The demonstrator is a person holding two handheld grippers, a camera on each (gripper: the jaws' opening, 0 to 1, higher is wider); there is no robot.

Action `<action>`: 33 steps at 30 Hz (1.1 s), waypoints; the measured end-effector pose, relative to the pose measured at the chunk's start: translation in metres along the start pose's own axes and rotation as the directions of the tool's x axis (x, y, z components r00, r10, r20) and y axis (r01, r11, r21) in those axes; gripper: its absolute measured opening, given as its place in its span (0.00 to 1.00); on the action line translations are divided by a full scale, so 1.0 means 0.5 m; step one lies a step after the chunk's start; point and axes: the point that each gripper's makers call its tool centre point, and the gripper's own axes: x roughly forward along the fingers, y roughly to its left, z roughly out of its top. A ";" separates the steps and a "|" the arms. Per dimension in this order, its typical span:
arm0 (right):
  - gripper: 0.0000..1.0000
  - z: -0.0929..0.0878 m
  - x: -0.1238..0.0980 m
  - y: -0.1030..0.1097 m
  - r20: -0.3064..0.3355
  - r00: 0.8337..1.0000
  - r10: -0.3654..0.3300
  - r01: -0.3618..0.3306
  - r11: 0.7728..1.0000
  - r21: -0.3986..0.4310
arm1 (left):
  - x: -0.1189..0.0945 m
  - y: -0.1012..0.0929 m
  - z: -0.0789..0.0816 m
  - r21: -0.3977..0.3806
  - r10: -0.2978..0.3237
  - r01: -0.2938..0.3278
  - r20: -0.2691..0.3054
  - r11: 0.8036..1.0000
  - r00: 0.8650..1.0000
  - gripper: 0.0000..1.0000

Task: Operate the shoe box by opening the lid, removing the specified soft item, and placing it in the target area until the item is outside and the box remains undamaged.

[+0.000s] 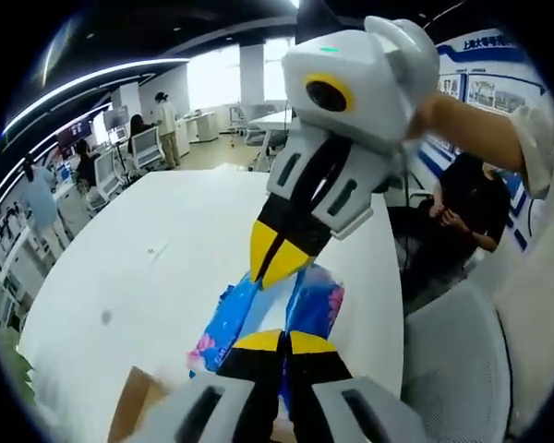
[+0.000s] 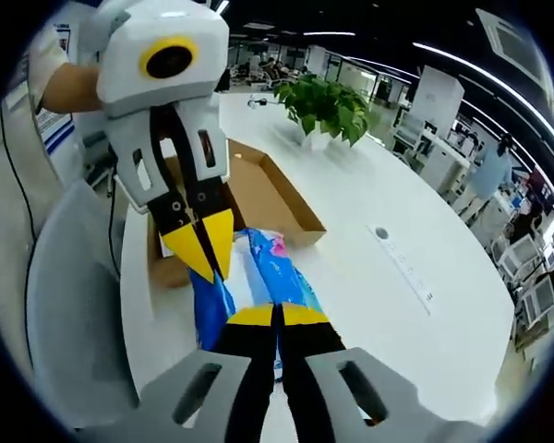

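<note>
Blue patterned soft item (image 2: 258, 277) stretched between both tongs over the white worktop (image 2: 379, 221), left tongs (image 2: 208, 254) and right tongs (image 2: 277, 318) each clamped on opposite ends, open shoe box (image 2: 258, 189) just behind the left tongs

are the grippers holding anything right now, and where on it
Both grip the blue soft pack over the table: the right gripper shut on its near end, the left gripper shut on its far end, toward the open box.

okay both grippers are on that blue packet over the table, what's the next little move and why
Probably lower the blue packet onto the bare white table and open both grippers. The left gripper and right gripper each look shut on it, and it is already outside the open cardboard box.
</note>
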 end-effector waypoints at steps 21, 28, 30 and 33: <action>0.00 -0.107 -0.046 -0.078 -0.030 0.999 -0.011 0.013 0.999 0.044 | 0.124 -0.005 0.067 -0.016 -0.072 0.072 0.012 0.997 0.997 0.00; 0.00 -0.135 -0.051 -0.105 -0.030 1.000 -0.007 0.008 0.999 0.052 | 0.164 -0.001 0.083 -0.029 -0.097 0.097 0.011 0.995 0.995 0.00; 0.00 -0.142 -0.052 -0.112 -0.033 0.999 -0.008 0.010 0.998 0.054 | 0.176 0.001 0.086 -0.026 -0.101 0.101 0.010 0.995 0.995 0.00; 0.00 -0.158 -0.051 -0.125 -0.040 0.999 -0.007 0.009 0.998 0.062 | 0.191 0.007 0.089 -0.033 -0.108 0.109 0.006 0.994 0.994 0.00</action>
